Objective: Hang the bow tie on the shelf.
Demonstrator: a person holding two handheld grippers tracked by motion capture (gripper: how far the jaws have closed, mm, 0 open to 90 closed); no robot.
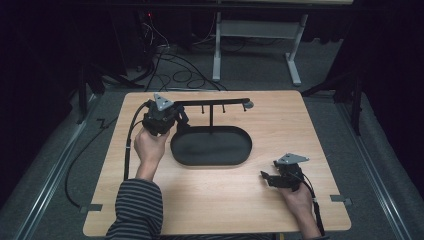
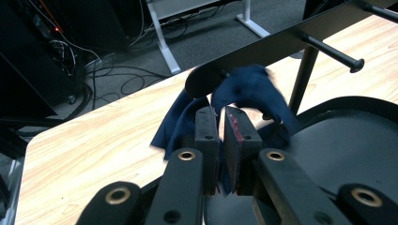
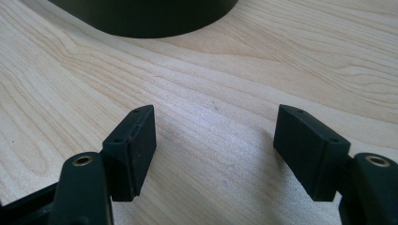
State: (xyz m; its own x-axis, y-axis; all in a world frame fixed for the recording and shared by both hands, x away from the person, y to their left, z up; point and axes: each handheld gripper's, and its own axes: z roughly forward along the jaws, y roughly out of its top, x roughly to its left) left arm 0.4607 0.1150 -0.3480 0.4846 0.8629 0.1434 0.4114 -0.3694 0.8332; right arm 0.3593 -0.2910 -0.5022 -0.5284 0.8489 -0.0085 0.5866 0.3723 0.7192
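A dark blue cloth (image 2: 248,91) hangs at the left end of a black rack's crossbar (image 2: 281,44), draped over that end. My left gripper (image 2: 220,126) is shut on the cloth's lower part, just below the bar; in the high view it (image 1: 176,116) sits at the rack's left end (image 1: 182,104). The rack stands on a black oval base tray (image 1: 212,145) with pegs under the bar. My right gripper (image 3: 216,140) rests low over bare wood, open with nothing between its jaws, at the table's front right (image 1: 267,177).
The wooden table (image 1: 280,125) carries the oval tray in its middle. Cables (image 1: 175,70) and a white desk frame (image 1: 217,50) lie on the floor beyond the far edge. A striped sleeve (image 1: 137,210) enters at the front left.
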